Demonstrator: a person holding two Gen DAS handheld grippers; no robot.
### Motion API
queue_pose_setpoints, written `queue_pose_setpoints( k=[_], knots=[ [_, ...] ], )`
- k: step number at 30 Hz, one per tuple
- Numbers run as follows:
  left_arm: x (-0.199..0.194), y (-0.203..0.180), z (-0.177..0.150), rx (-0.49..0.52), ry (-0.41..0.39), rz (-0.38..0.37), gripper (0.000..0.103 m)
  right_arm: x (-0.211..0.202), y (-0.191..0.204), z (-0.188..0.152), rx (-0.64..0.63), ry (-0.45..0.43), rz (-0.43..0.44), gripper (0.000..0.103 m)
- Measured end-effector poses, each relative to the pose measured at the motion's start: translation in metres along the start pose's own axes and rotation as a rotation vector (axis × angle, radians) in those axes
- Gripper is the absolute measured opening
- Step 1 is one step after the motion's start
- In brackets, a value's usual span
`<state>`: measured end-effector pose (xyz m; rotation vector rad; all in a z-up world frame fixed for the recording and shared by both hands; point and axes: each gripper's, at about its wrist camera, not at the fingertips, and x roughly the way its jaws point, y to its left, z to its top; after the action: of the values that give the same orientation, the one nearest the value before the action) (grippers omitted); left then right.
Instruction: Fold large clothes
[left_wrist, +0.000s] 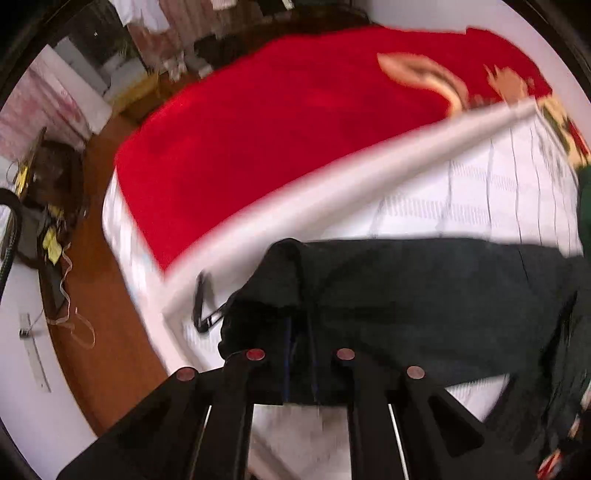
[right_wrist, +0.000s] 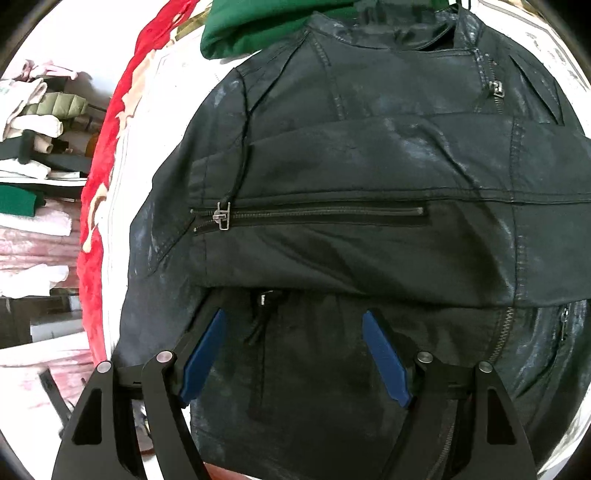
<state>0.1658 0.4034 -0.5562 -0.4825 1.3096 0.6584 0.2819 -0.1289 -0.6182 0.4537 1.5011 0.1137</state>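
Left gripper (left_wrist: 300, 363) pinches an edge of the black leather jacket (right_wrist: 369, 206), which lies spread on the white bed (left_wrist: 461, 192); right gripper (right_wrist: 295, 354) hovers open above it.

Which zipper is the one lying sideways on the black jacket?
Find the big black leather jacket spread on the white bed sheet, below the green garment. Across its middle runs a long horizontal zipper with a silver metal pull at its left end. The other zippers run slanted near the collar and lower right edge.
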Motion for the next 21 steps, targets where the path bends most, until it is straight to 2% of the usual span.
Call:
queue_pose_setpoints(
  k=[3, 5, 7, 8, 9, 11, 14, 15, 17, 19, 21],
  knots=[
    [0.025, 0.007, 0.035, -0.003, 0.005, -0.026, 0.011, 0.004, 0.004, -0.001, -0.003, 0.014, 0.006, 0.078],
    [0.03, 0.019, 0.046, -0.022, 0.041, -0.079, 0.012, 0.007, 0.009, 0.0, -0.002, 0.022, 0.014, 0.078],
    [0.024, 0.036, 0.052, -0.071, 0.04, -0.144, 0.017, 0.009, 0.012, 0.0, 0.005, 0.029, 0.032, 0.078],
    [0.017, 0.05, 0.051, -0.113, 0.032, -0.197, 0.03, 0.009, 0.011, 0.0, 0.015, 0.033, 0.049, 0.078],
    [0.01, 0.059, 0.047, -0.148, 0.027, -0.242, 0.053, 0.01, 0.011, 0.0, 0.022, 0.037, 0.061, 0.078],
    [-0.003, 0.071, 0.035, -0.233, 0.022, -0.317, 0.085, 0.011, 0.012, -0.001, 0.033, 0.047, 0.075, 0.078],
    [-0.01, 0.093, -0.005, -0.386, 0.052, -0.382, 0.086, 0.012, 0.011, -0.003, 0.046, 0.061, 0.083, 0.078],
    [-0.016, 0.08, -0.029, -0.428, 0.074, -0.396, 0.086, 0.013, 0.011, -0.004, 0.049, 0.066, 0.082, 0.078],
    [-0.01, 0.079, -0.058, -0.513, 0.109, -0.441, 0.085, 0.016, 0.013, -0.005, 0.056, 0.079, 0.079, 0.078],
    [0.005, 0.069, -0.077, -0.588, 0.145, -0.476, 0.085, 0.018, 0.012, -0.008, 0.064, 0.092, 0.077, 0.078],
    [0.018, 0.056, -0.085, -0.658, 0.131, -0.49, 0.085, 0.021, 0.015, -0.009, 0.063, 0.098, 0.076, 0.078]
  ],
)
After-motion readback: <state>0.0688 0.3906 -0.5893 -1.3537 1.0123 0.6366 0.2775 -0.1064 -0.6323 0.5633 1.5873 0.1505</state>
